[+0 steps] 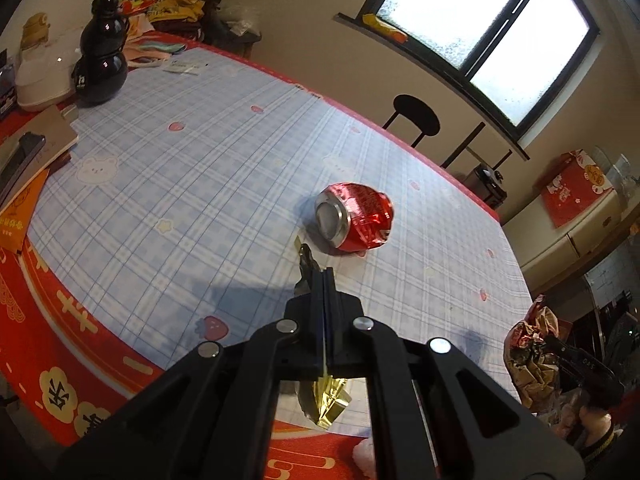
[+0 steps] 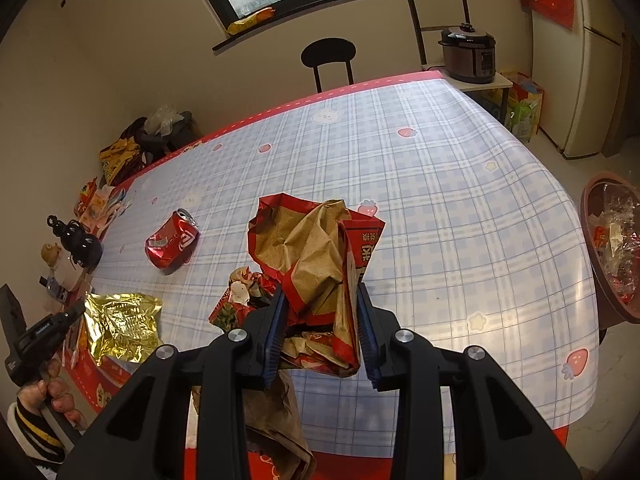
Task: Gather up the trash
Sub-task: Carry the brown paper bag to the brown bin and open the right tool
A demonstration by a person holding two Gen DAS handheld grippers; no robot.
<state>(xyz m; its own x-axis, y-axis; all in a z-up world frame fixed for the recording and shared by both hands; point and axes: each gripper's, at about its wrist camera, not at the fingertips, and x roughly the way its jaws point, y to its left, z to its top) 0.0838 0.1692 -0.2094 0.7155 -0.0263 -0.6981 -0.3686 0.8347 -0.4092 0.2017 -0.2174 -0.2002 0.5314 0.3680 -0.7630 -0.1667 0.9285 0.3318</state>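
Note:
My left gripper (image 1: 325,276) is shut on a gold foil wrapper (image 1: 330,400), which hangs below the jaws; it also shows in the right wrist view (image 2: 120,326) at the table's left edge. A crushed red soda can (image 1: 354,216) lies on its side just beyond the left fingertips; it also shows in the right wrist view (image 2: 172,243). My right gripper (image 2: 320,292) is shut on a crumpled red-and-brown paper bag (image 2: 316,248), held above the table. The same bag shows at the right in the left wrist view (image 1: 532,356).
The table (image 1: 200,184) has a blue plaid cloth with red borders. A black gourd bottle (image 1: 102,60), boxes and papers crowd its far left. A brown bin (image 2: 612,248) holding trash stands off the table's right side. A black chair (image 2: 329,60) and a rice cooker (image 2: 469,56) stand behind.

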